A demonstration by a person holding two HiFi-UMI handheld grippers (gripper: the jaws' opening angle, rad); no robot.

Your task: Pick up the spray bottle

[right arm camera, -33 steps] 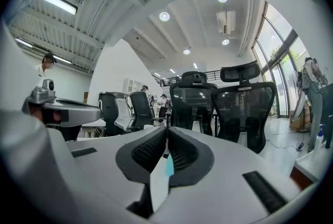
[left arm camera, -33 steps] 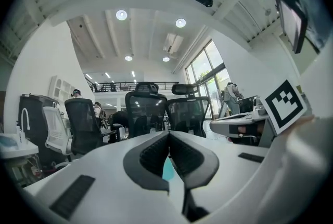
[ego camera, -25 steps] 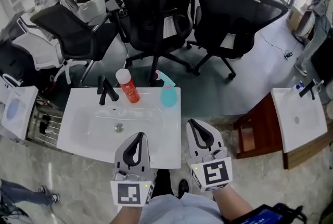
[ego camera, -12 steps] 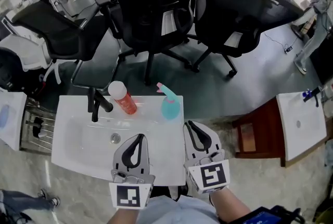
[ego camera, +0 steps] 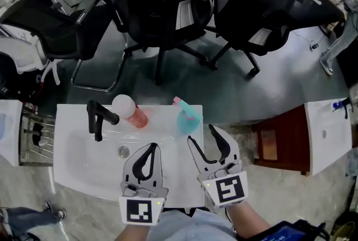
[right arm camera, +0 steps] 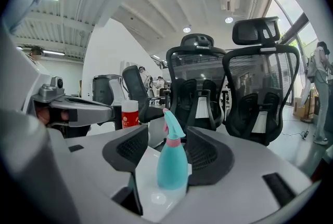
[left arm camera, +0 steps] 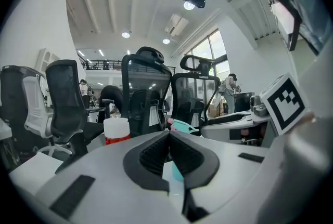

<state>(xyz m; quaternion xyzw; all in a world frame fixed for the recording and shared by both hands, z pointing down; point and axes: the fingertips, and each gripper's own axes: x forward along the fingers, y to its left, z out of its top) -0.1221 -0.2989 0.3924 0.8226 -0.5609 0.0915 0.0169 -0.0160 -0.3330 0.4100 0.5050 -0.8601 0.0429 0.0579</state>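
Observation:
A teal spray bottle (ego camera: 187,118) with a pink collar stands upright at the back right corner of the white washbasin (ego camera: 78,161). My right gripper (ego camera: 202,133) hovers just in front of it, and its jaws have just been opening. They stand wide apart. In the right gripper view the spray bottle (right arm camera: 172,159) stands ahead in line with the gap of the right gripper (right arm camera: 165,149), with the pads clear of it. My left gripper (ego camera: 149,150) is shut and empty over the basin's front right part. In the left gripper view the left gripper (left arm camera: 167,137) half hides the bottle (left arm camera: 182,126).
A red bottle with a white cap (ego camera: 128,109) stands left of the spray bottle, and a black tap (ego camera: 97,117) rises further left. Black office chairs (ego camera: 162,8) crowd the floor behind the basin. A brown cabinet (ego camera: 277,139) and a second basin (ego camera: 329,128) stand to the right.
Both grippers have moved forward over the basin toward the bottles. The right gripper's jaws have gone from shut to wide open. The left gripper has stayed shut.

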